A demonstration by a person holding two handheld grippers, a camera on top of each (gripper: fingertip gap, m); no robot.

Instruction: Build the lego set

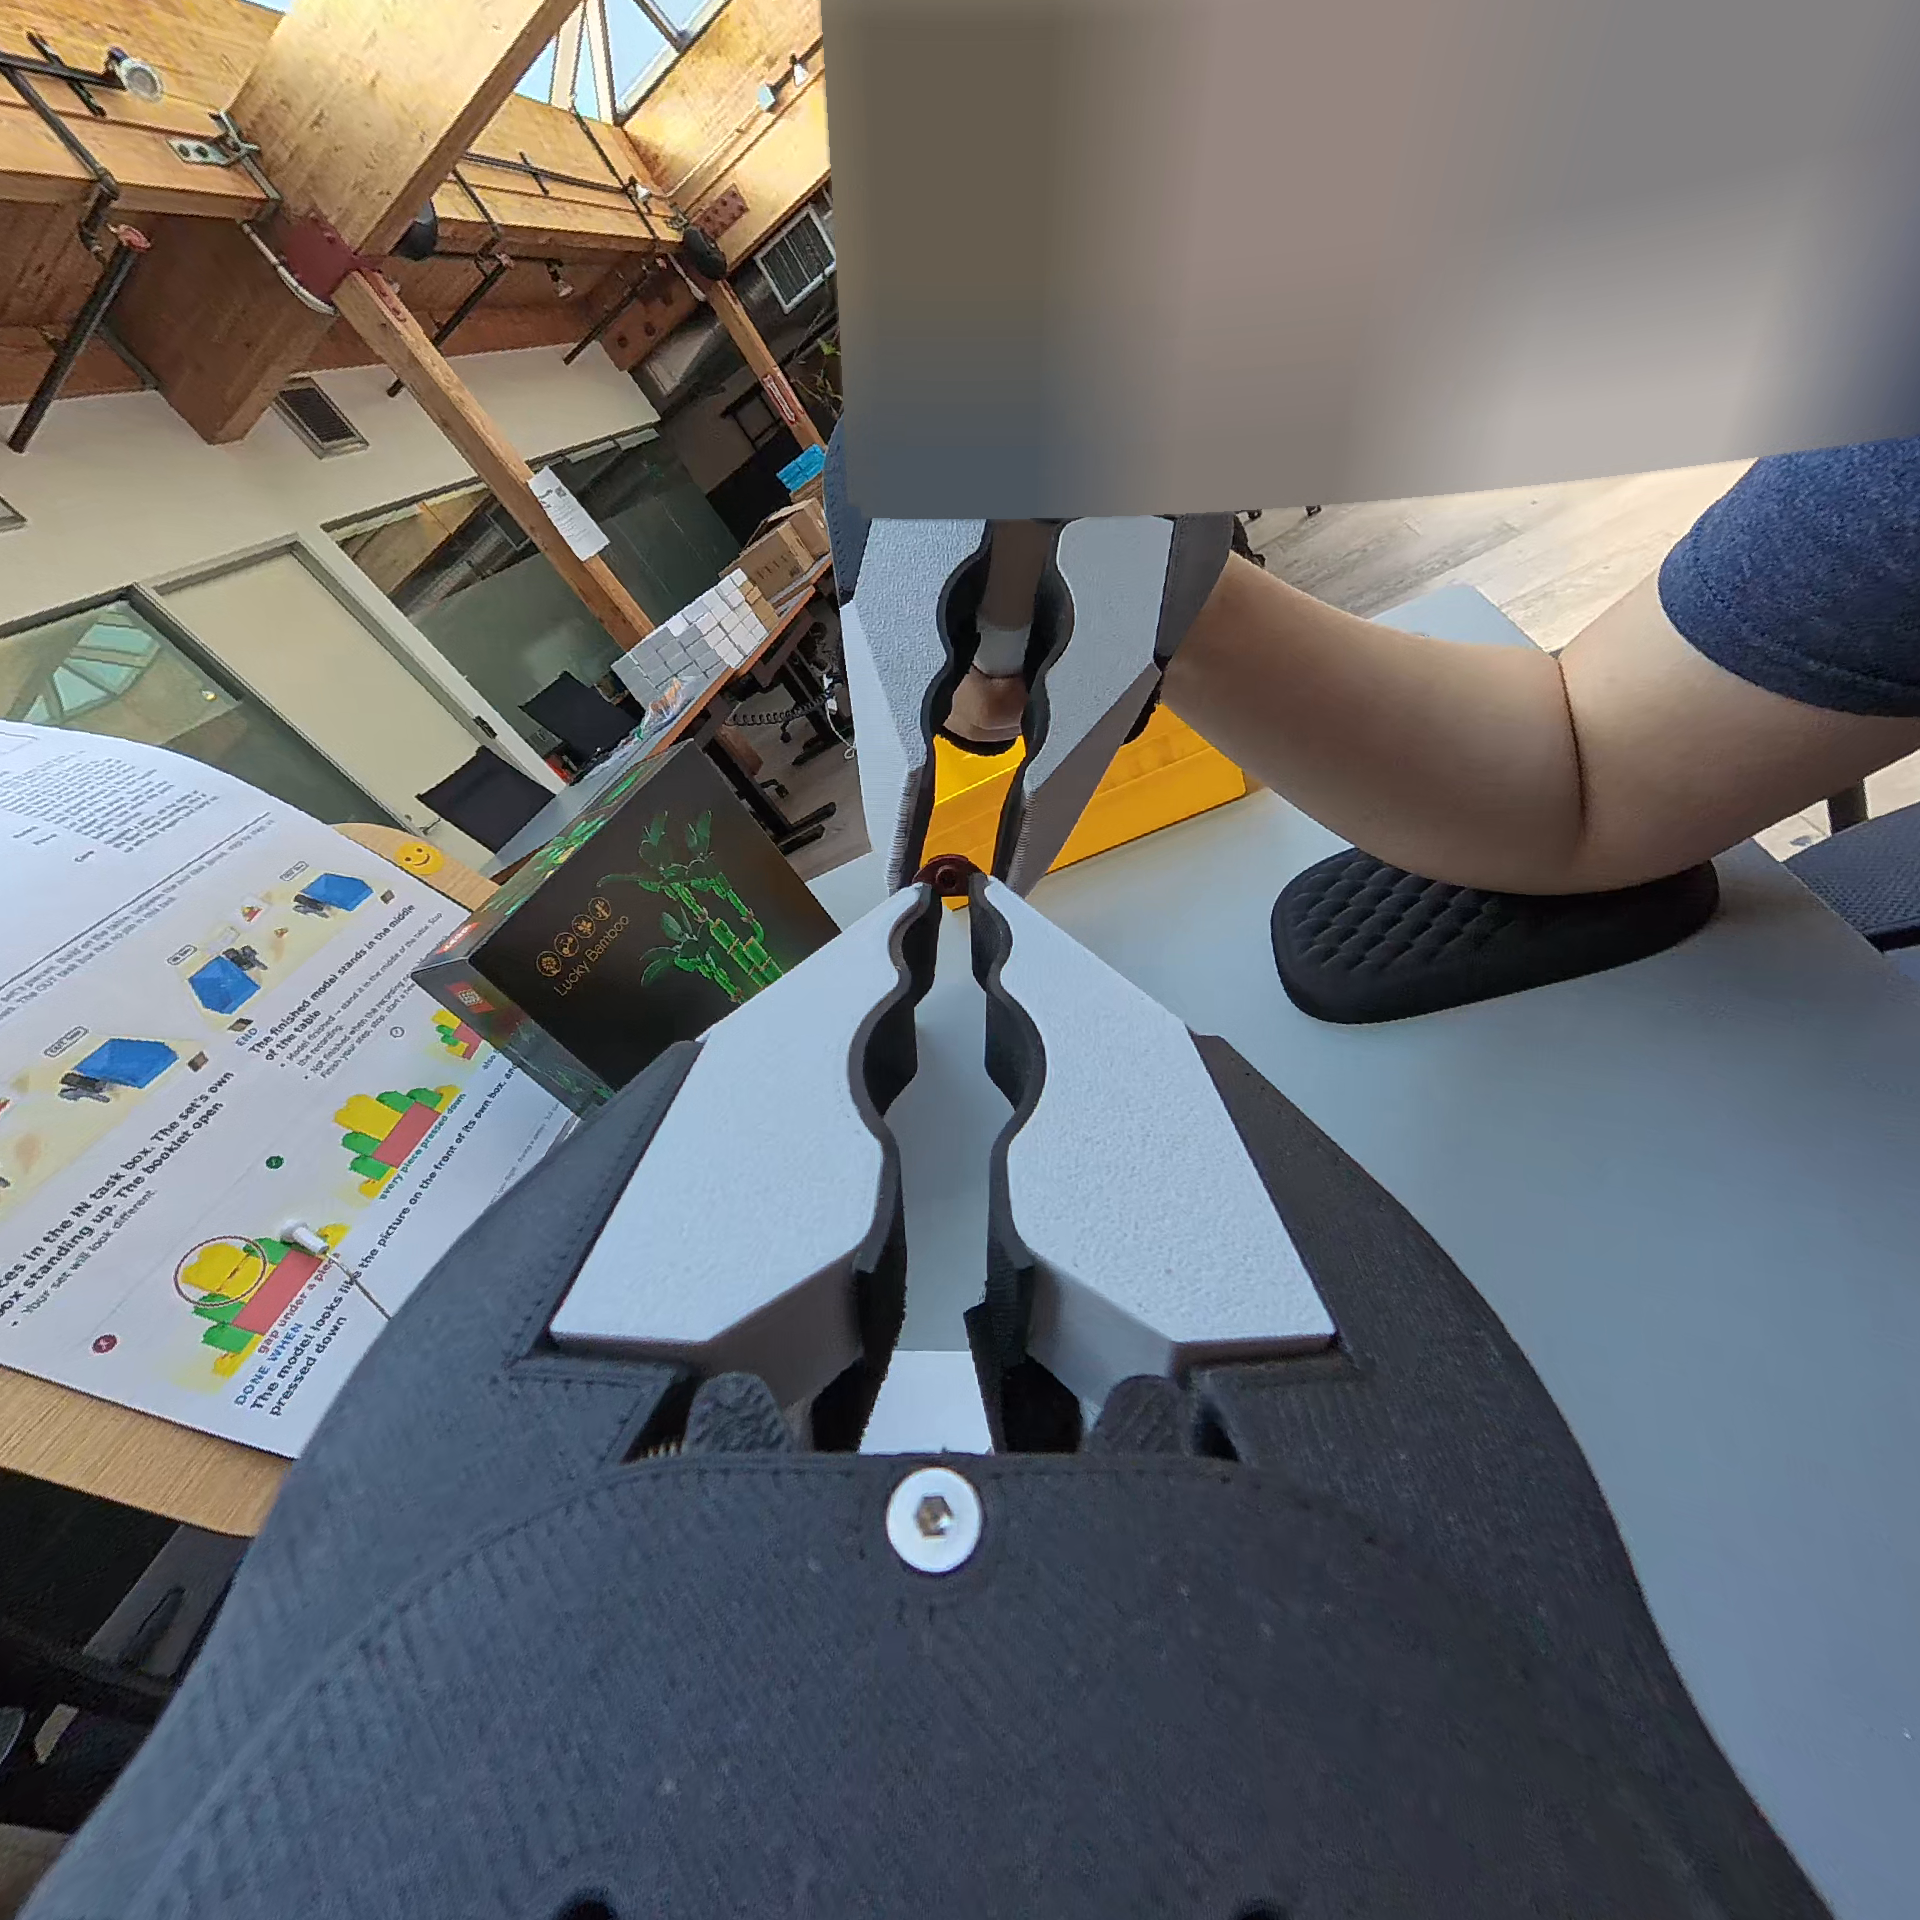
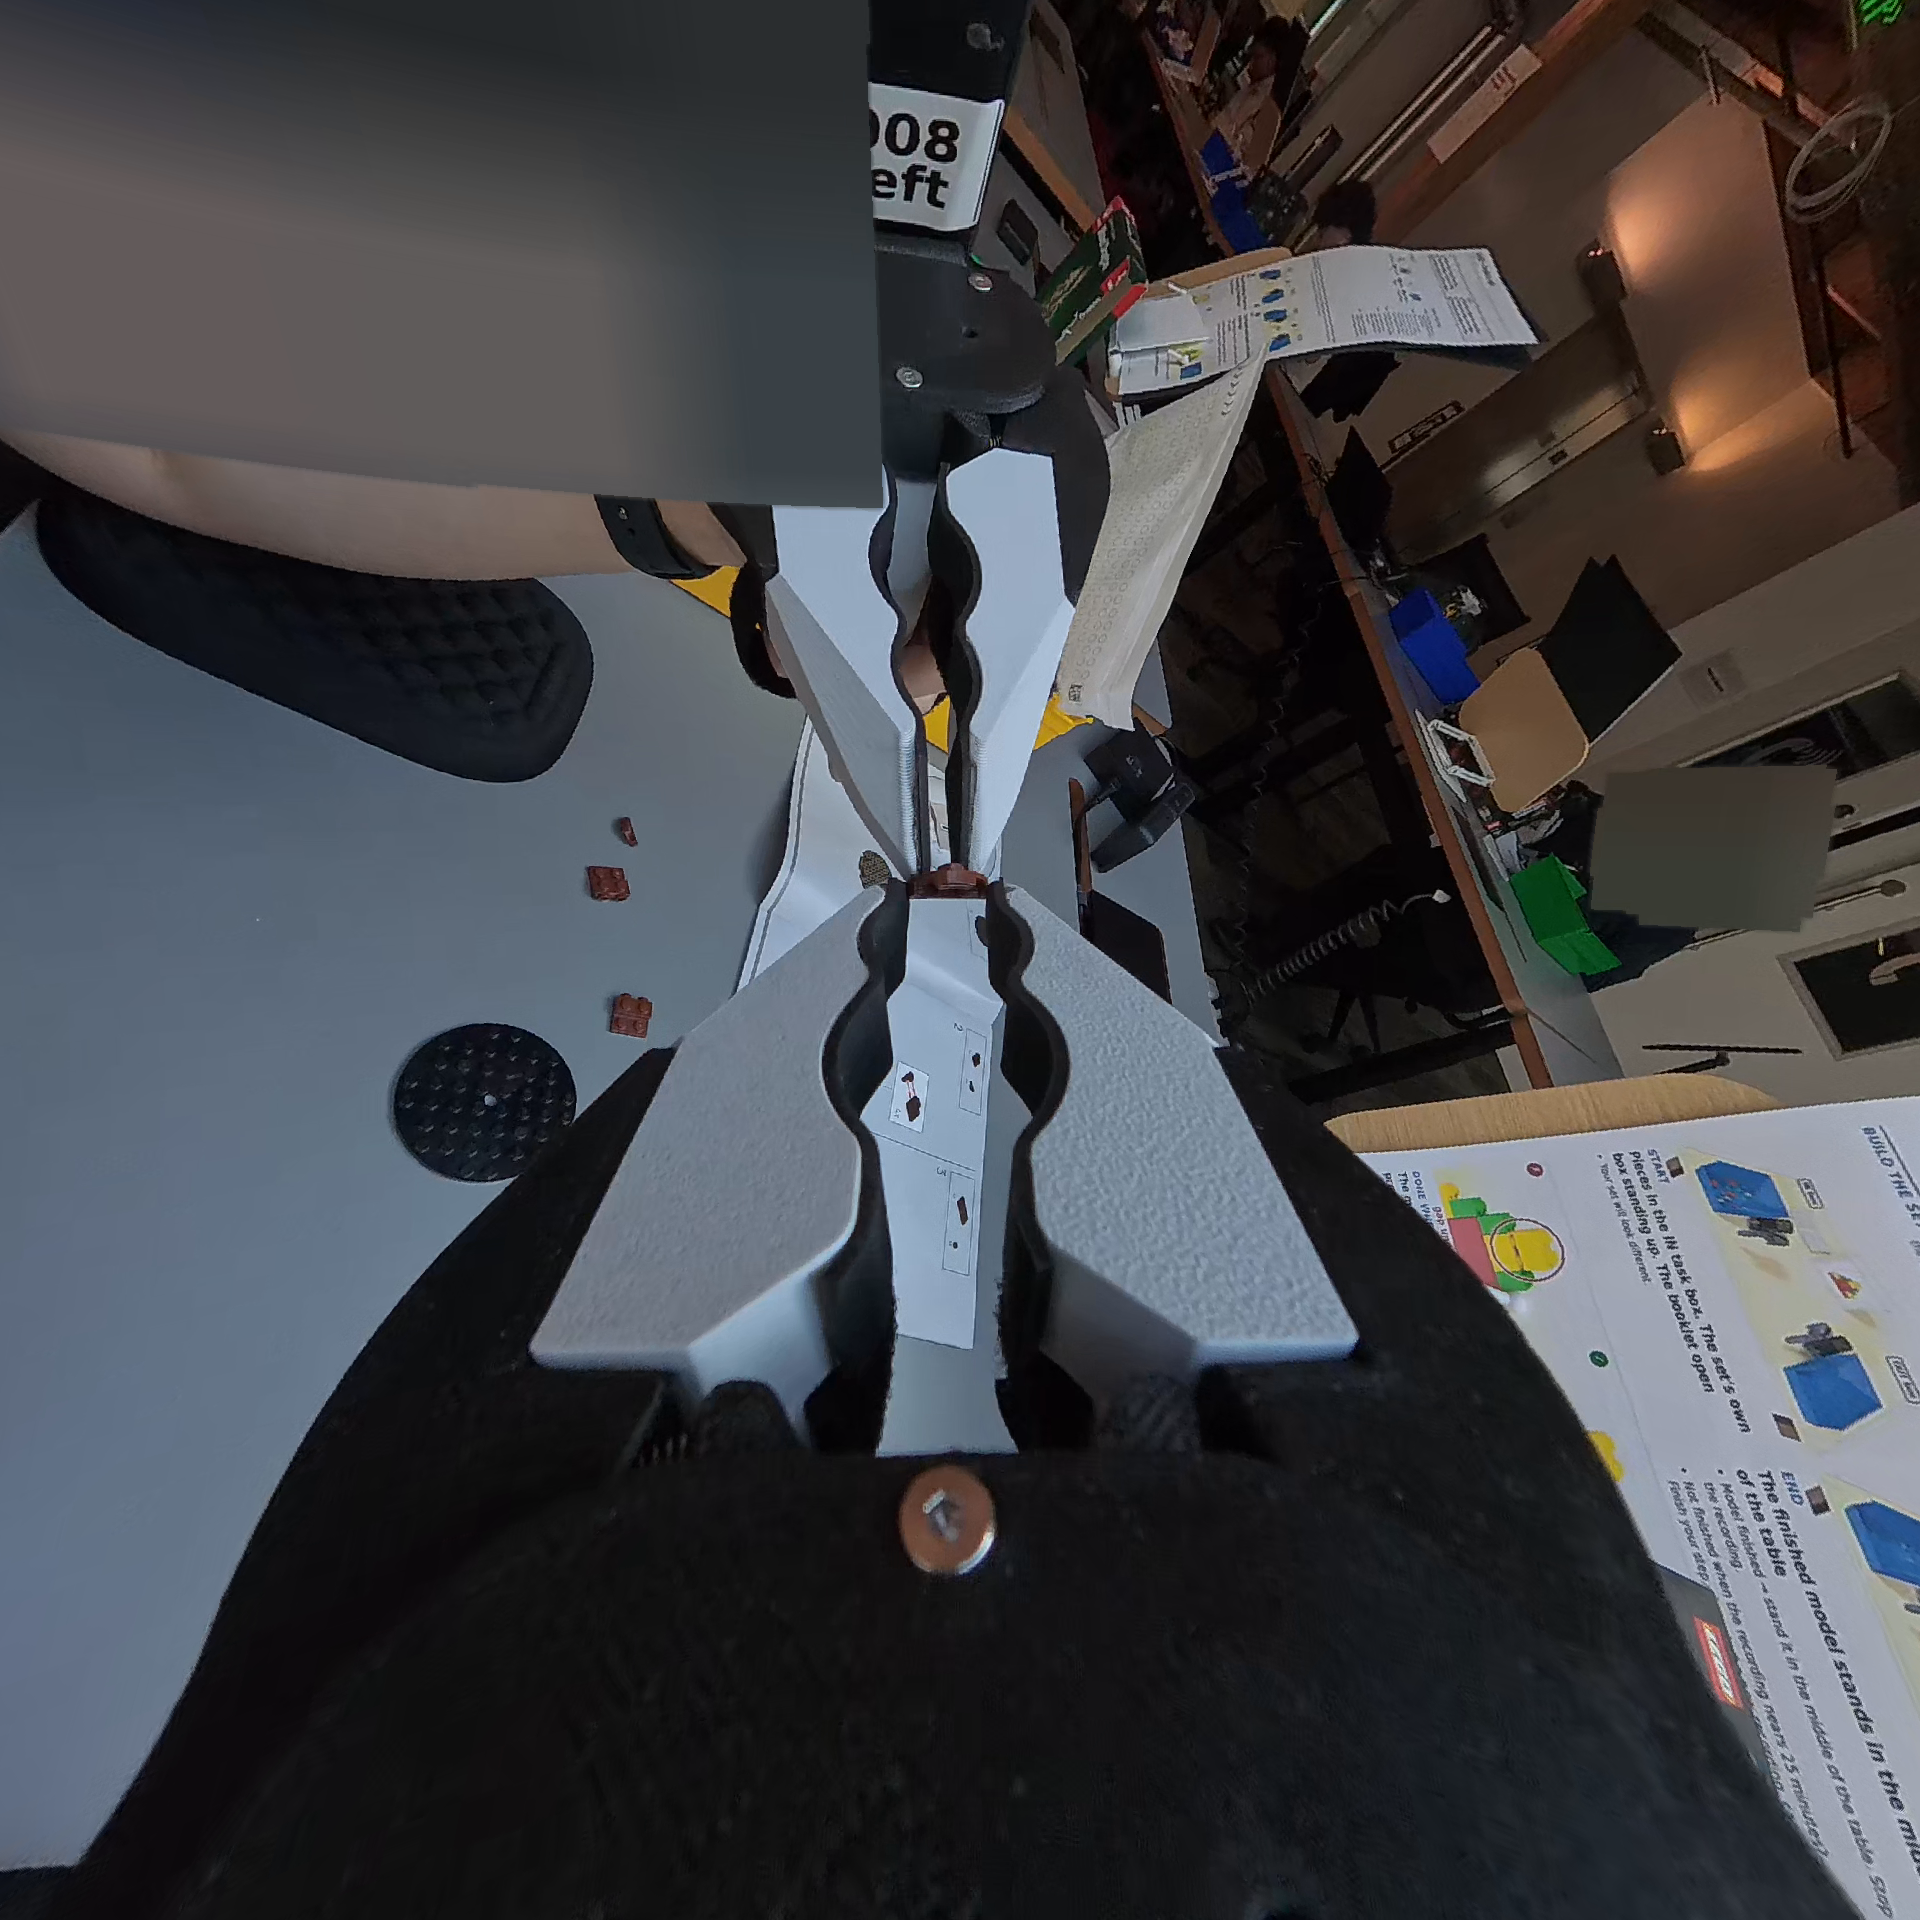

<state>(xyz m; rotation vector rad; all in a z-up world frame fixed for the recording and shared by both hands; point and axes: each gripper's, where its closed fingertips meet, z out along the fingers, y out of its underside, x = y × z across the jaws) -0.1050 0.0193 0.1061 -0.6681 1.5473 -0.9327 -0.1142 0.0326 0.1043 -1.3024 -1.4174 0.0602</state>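
Observation:
My two grippers meet tip to tip above the grey table. My left gripper is shut on a small round reddish-brown piece. My right gripper is shut on a small brown plate, and the round piece sits against its middle. In the left wrist view the right gripper comes down from above; in the right wrist view the left gripper does the same. Three loose brown pieces and a black round plate lie on the table to the left.
The open building booklet lies under the grippers. A dark set box and a printed instruction sheet stand at the left, with a yellow tray behind. A person's arm rests on a black pad. Less than 4 cm separates the two grippers' tips.

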